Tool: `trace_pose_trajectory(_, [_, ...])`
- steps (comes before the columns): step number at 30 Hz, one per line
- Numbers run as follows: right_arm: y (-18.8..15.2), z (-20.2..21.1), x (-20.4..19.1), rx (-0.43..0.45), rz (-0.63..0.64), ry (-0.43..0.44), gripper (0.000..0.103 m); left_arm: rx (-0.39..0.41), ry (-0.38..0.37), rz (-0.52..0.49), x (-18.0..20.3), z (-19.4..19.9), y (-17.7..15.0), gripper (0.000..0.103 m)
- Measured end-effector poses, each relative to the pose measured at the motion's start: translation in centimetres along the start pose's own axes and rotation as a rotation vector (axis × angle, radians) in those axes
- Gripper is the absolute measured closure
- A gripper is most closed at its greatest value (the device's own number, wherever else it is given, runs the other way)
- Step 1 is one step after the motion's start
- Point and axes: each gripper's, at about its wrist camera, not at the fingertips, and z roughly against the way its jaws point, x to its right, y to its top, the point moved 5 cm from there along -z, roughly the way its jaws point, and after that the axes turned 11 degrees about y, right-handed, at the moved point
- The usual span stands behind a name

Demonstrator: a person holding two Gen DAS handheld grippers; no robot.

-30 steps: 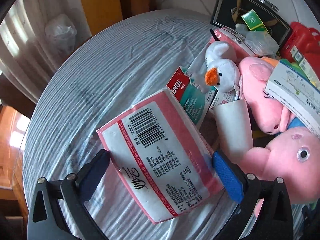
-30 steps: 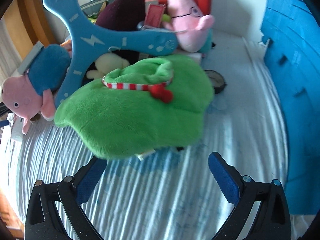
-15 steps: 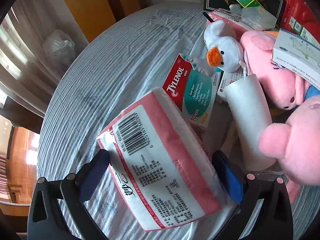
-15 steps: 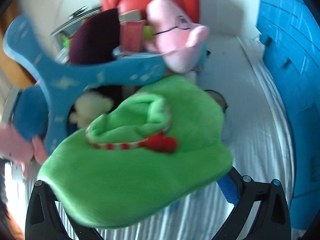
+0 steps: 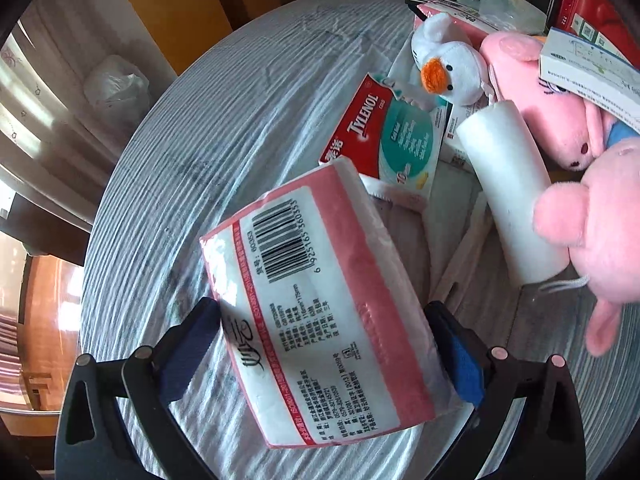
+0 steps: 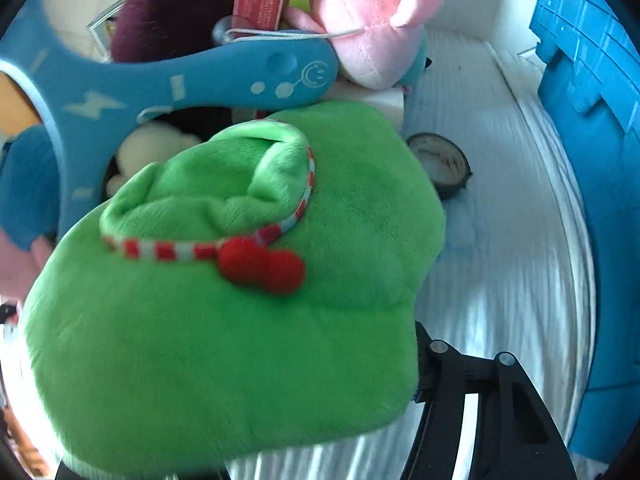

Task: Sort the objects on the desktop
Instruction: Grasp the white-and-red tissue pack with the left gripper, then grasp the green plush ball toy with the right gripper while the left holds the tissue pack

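In the left wrist view a pink-and-white tissue pack [image 5: 320, 312] with a barcode lies between the blue pads of my left gripper [image 5: 324, 352]. The pads touch both its sides and it stays put in the jaws across the frames. In the right wrist view a big green plush [image 6: 224, 300] with a red-and-white cord fills the lower left. It covers the left finger of my right gripper [image 6: 256, 412]; only the right finger's black arm [image 6: 472, 408] shows. Whether the jaws press on the plush is hidden.
Left wrist view: a Tylenol box [image 5: 384, 136], a white roll [image 5: 512, 196], a white duck plush [image 5: 448, 64] and pink pig plushes [image 5: 600, 220] crowd the right of the striped cloth. Right wrist view: a blue boomerang toy [image 6: 160, 88], a pig plush [image 6: 372, 28], a tape roll [image 6: 440, 162], a blue crate [image 6: 592, 160].
My right gripper has moved forward onto the green plush, which now covers its left finger. The left view has shifted toward the toy pile, the tissue pack staying between the pads.
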Motion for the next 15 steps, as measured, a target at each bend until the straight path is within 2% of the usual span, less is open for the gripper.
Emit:
trace_pose_trajectory(6, [-4.3, 2.2, 0.1, -0.027, 0.012, 0.004, 0.04, -0.083, -0.085, 0.018, 0.0, -1.2, -4.0, 0.01])
trace_pose_trajectory(8, [-5.2, 2.5, 0.4, -0.034, 0.004, -0.002, 0.04, -0.079, -0.11, 0.031, -0.2, -1.0, -4.7, 0.011])
trace_pose_trajectory(13, [-6.7, 2.8, 1.2, -0.047, -0.011, 0.016, 0.038, -0.054, -0.12, 0.036, -0.6, 0.0, -5.5, 0.013])
trace_pose_trajectory(15, [-7.3, 2.8, 1.6, -0.047, -0.032, 0.018, 0.03, -0.032, -0.117, 0.038, -0.8, 0.9, -5.6, 0.013])
